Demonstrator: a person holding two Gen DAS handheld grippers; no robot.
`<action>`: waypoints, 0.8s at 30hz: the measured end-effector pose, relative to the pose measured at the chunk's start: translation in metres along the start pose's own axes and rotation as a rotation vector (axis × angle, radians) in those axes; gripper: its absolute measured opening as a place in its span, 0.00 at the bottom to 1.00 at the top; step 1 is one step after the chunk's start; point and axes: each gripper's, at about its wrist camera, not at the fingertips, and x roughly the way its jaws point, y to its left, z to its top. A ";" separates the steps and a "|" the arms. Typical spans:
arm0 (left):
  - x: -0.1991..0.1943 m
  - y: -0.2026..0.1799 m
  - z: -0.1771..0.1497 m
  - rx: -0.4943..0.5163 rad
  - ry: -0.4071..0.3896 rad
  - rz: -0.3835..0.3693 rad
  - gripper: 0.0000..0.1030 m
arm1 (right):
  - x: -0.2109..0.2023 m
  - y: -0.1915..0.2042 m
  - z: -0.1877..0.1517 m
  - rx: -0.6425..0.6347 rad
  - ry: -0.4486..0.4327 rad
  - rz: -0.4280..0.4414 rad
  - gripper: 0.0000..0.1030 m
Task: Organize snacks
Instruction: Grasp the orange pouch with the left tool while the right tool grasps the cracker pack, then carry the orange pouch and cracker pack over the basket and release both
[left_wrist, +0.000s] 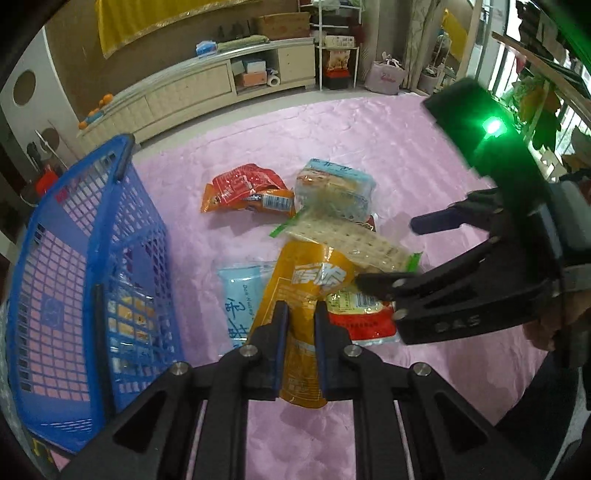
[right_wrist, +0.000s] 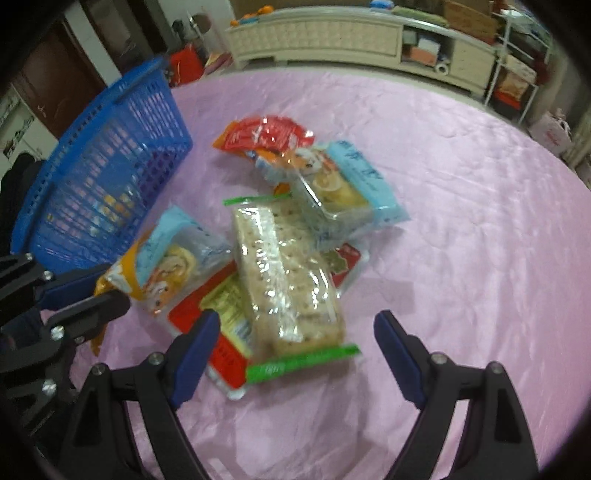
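Observation:
My left gripper (left_wrist: 301, 314) is shut on an orange snack bag (left_wrist: 306, 280), lifted a little off the pink cloth (left_wrist: 406, 155). Beside it on the left stands the blue basket (left_wrist: 92, 258) with one packet (left_wrist: 129, 325) inside. My right gripper (right_wrist: 297, 325) is open, its fingers either side of a clear cracker pack (right_wrist: 288, 273) with green ends, not touching it. That pack lies on a red flat pack (right_wrist: 192, 314). In the right wrist view my left gripper (right_wrist: 99, 291) holds the orange bag (right_wrist: 110, 277) at the left edge.
More snacks lie in the pile: a red-orange packet (left_wrist: 243, 188), a light blue cake pack (left_wrist: 332, 184) and another light blue pack (left_wrist: 240, 291). A low cream cabinet (left_wrist: 184, 88) stands beyond the table. A hand (left_wrist: 565, 321) holds the right gripper.

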 end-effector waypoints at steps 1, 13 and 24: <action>0.002 0.001 0.001 -0.003 0.003 0.006 0.12 | 0.005 0.001 0.000 -0.010 0.011 0.002 0.84; -0.004 0.009 -0.003 -0.068 -0.005 -0.019 0.12 | 0.003 0.007 -0.013 -0.023 -0.001 -0.007 0.57; -0.072 0.002 -0.015 -0.052 -0.116 -0.062 0.12 | -0.103 0.038 -0.050 0.001 -0.177 -0.020 0.55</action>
